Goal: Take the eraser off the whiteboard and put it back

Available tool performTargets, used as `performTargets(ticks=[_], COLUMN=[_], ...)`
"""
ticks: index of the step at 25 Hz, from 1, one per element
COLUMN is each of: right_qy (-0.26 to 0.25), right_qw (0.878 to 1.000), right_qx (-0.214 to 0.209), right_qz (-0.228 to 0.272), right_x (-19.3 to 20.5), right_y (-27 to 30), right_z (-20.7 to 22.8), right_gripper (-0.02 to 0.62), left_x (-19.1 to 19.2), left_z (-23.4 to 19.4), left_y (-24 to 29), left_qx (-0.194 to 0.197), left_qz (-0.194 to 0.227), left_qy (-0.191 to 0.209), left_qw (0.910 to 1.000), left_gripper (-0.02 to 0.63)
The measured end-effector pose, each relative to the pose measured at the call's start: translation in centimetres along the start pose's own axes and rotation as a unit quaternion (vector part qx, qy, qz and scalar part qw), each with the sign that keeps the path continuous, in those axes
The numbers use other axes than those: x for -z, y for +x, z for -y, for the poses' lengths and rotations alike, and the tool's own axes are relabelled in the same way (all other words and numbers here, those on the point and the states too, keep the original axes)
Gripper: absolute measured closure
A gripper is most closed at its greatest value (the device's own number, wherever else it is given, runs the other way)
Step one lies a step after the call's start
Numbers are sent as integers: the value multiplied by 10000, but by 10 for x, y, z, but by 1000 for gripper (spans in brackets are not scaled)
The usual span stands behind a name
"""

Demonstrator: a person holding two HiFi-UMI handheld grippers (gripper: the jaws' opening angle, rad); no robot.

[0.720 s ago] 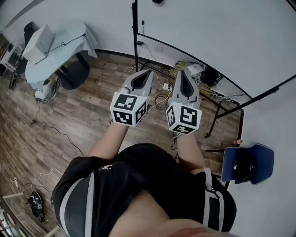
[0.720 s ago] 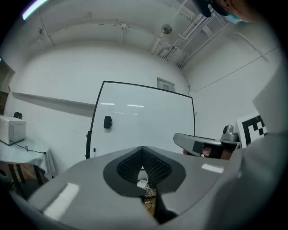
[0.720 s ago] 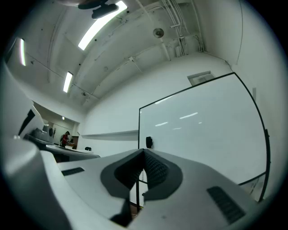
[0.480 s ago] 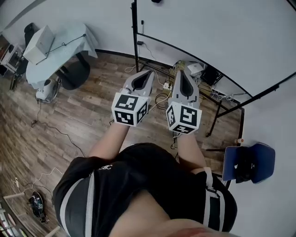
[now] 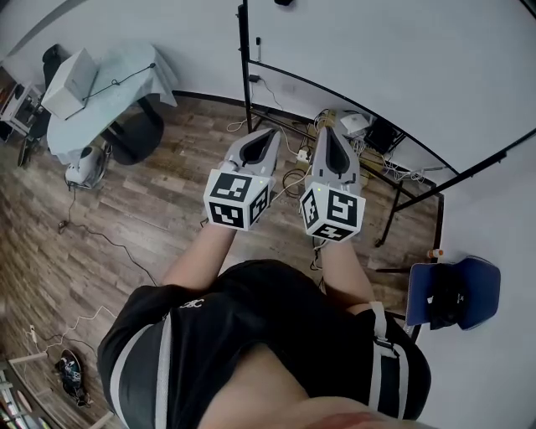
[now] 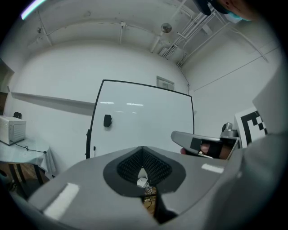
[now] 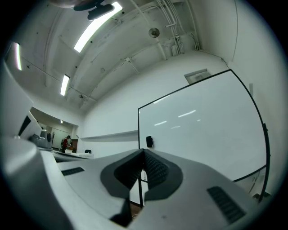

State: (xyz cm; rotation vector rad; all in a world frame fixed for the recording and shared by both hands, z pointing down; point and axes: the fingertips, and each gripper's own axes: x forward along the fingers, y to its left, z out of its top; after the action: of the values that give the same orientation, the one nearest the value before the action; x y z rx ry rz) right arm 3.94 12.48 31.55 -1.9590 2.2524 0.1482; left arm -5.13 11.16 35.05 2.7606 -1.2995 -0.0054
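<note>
The small black eraser (image 6: 107,120) sticks to the upper left of the whiteboard (image 6: 144,121); it also shows as the eraser (image 7: 149,142) near the board's left edge in the right gripper view. In the head view the eraser (image 5: 285,2) is a dark spot at the top edge. My left gripper (image 5: 266,134) and right gripper (image 5: 325,132) are held side by side in front of my body, well short of the board. Both point towards it. Each has its jaws shut with nothing between them: the left gripper (image 6: 142,148) and the right gripper (image 7: 144,152).
The whiteboard stands on a black frame (image 5: 244,67) with cables and small devices (image 5: 360,130) on the wooden floor beneath it. A cloth-covered table (image 5: 117,80) with a white box stands at the left. A blue chair (image 5: 456,293) is at the right.
</note>
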Motion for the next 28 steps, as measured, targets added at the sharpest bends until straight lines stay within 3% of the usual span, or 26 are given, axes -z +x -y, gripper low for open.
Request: performTargets(ticks=[11,18,28], right_qy=[-99,-226,-168], right_qw=[9992,9985,9994], right_qx=[355,501,306], right_qz=[143,-67,-12], right_x=[5,29,51], right_y=[27,43,121], right_z=[-24,-30,3], right_gripper=[591,591,591], left_x=[-5,19,20], left_z=[-53,-81,-118], left_y=[-9,-8,70], left_qx=[36,138,-34], left_qz=[194,-40,-42], left_qy=[-169,-341,-184], left_qw=[9997,9993,9998], left_gripper=[599,599,600])
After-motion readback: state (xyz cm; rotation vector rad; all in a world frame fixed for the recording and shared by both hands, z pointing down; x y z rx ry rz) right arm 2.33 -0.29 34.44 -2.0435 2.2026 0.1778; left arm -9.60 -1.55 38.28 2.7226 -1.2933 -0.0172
